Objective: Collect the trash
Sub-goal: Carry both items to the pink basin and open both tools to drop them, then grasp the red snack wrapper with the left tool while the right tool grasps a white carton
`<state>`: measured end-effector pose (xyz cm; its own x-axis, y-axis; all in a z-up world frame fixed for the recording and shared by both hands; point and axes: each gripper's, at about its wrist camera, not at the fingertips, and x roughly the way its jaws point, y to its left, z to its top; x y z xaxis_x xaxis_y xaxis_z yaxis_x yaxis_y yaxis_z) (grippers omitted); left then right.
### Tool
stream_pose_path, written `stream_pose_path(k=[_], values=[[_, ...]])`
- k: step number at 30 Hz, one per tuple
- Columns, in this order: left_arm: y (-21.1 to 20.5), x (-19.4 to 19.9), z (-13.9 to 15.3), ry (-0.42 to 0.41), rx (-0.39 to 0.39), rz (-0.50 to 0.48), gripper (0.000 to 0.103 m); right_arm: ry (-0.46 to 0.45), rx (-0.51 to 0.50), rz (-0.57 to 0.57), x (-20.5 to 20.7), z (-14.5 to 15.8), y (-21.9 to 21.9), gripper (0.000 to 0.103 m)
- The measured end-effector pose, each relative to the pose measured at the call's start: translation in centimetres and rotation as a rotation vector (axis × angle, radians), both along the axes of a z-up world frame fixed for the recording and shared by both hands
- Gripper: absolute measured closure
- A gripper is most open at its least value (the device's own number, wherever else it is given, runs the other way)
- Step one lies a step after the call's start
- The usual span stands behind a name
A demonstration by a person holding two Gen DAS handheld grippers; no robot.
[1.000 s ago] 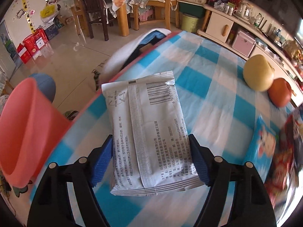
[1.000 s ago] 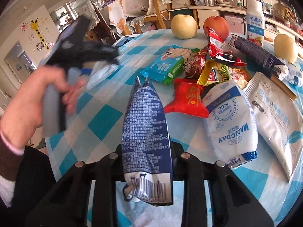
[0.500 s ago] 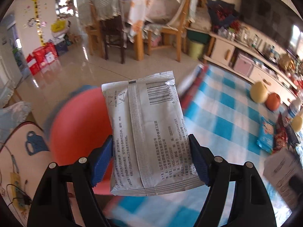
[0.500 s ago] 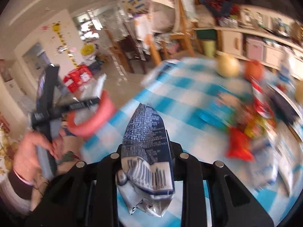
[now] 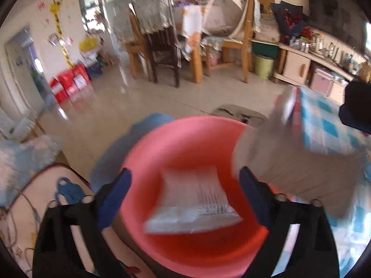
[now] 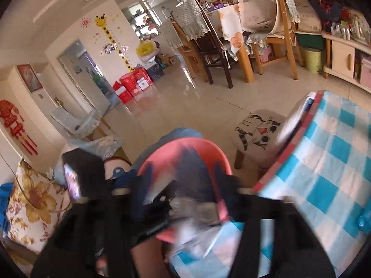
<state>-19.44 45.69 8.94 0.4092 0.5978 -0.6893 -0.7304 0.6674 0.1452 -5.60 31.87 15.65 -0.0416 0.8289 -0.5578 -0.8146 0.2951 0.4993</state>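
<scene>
White wrapper [image 5: 192, 199] with the printed back lies blurred inside the pink bin [image 5: 185, 143], down between the spread blue pads of the left gripper [image 5: 185, 194], touching neither; that gripper is open and hangs right over the bin's mouth. Half a second ago the same packet was clamped in those pads above the bin. From the right wrist view the right gripper [image 6: 185, 185] is smeared by motion over the pink bin [image 6: 222, 162], and I cannot tell whether it is open or closed; the dark blue packet it pinched a moment ago is only a dark blur [image 6: 192, 169] against the bin's inside. The bin stands off the near corner of the table, whose blue-checked cloth [image 6: 336, 162] and red edge run up the right. A cat-face stool [image 6: 257, 129] stands just beyond the bin, with bare tiled floor [image 6: 185, 102] open behind.
</scene>
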Motion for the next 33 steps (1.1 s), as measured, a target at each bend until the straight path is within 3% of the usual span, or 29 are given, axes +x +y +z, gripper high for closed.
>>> stream_pose_path(k=[4,6,11,15,18,20,24,27,33], values=[[0.4,-0.9,0.8,0.001,0.039,0.001,0.009,0.003,-0.006,-0.066,0.3,-0.5,-2.2,0.033],[-0.3,-1.9,2.0,-0.041,0.068,-0.007,0.009,-0.03,-0.01,-0.119,0.4,-0.3,-4.5,0.022],[-4.5,-3.1,4.3,-0.164,0.165,-0.059,0.009,-0.143,-0.091,-0.236,0.2,-1.1,-11.4,0.02],[-9.4,-3.5,5.8,-0.281,0.22,-0.173,0.008,-0.182,-0.11,-0.322,-0.4,-2.6,-17.2,0.015],[-12.8,-3.0,6.5,-0.336,0.224,-0.257,0.008,-0.229,-0.095,-0.381,-0.7,-3.8,-21.7,0.004],[-15.0,-2.5,6.7,-0.362,0.214,-0.31,0.008,-0.252,-0.063,-0.408,-0.7,-4.6,-24.4,0.004],[-18.7,-1.7,6.5,-0.4,0.135,-0.377,0.008,-0.214,-0.026,-0.404,0.0,-6.5,-28.4,0.004],[-20.8,-0.6,6.1,-0.371,0.084,-0.403,0.008,-0.191,-0.033,-0.389,0.6,-7.3,-30.5,0.004],[-25.9,2.3,4.4,-0.225,0.092,-0.483,0.008,-0.16,-0.037,-0.499,3.1,-6.6,-34.4,0.004]])
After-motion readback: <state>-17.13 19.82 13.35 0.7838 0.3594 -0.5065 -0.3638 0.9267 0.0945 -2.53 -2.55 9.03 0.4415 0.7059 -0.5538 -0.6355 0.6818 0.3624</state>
